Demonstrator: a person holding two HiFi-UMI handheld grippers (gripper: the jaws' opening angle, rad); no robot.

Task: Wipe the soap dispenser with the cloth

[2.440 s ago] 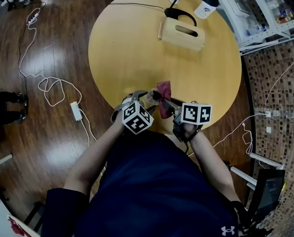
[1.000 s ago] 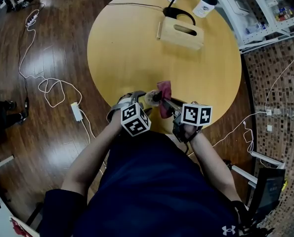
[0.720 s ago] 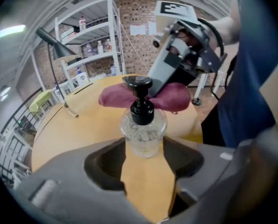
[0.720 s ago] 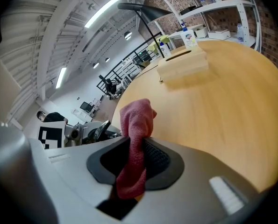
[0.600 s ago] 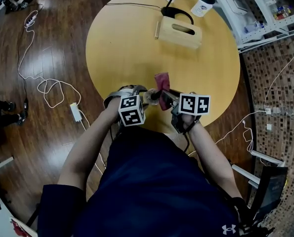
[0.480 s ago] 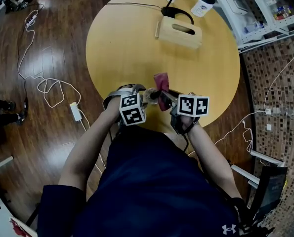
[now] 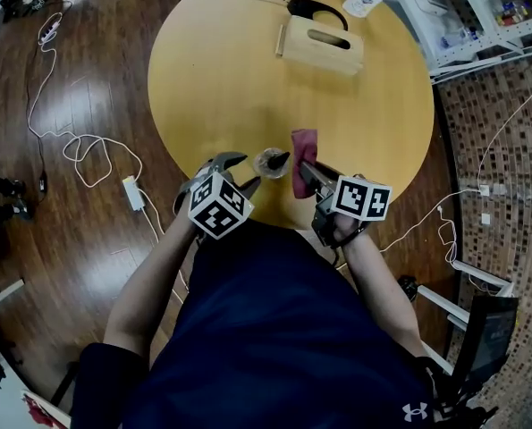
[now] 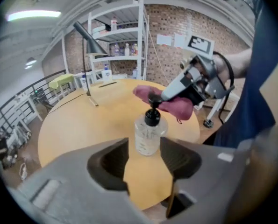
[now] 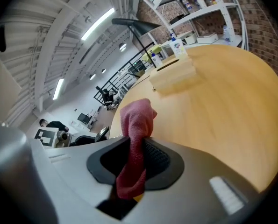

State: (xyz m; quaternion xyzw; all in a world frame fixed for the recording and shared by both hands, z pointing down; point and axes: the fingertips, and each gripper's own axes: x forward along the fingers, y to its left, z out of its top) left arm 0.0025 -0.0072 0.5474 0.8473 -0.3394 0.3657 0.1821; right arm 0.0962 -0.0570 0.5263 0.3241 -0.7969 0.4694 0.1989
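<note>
My left fingers (image 8: 108, 164) are closing but apart and grip nothing. They now sit just short of the clear plastic soap dispenser with a black pump (image 8: 148, 134), which they flanked a moment ago. It stands free on the round yellow wooden bench (image 7: 221, 79). My right fingers (image 9: 162, 160) pinch the dark red cloth (image 9: 136, 125) just right of the dispenser. The white bottle (image 7: 366, 0) far beyond it has a label too small to read.

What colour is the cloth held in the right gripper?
The cloth is dusky red-pink, best seen in the right gripper view.

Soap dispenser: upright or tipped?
Upright: the soap dispenser stands base-down on the table, black pump on top.
</note>
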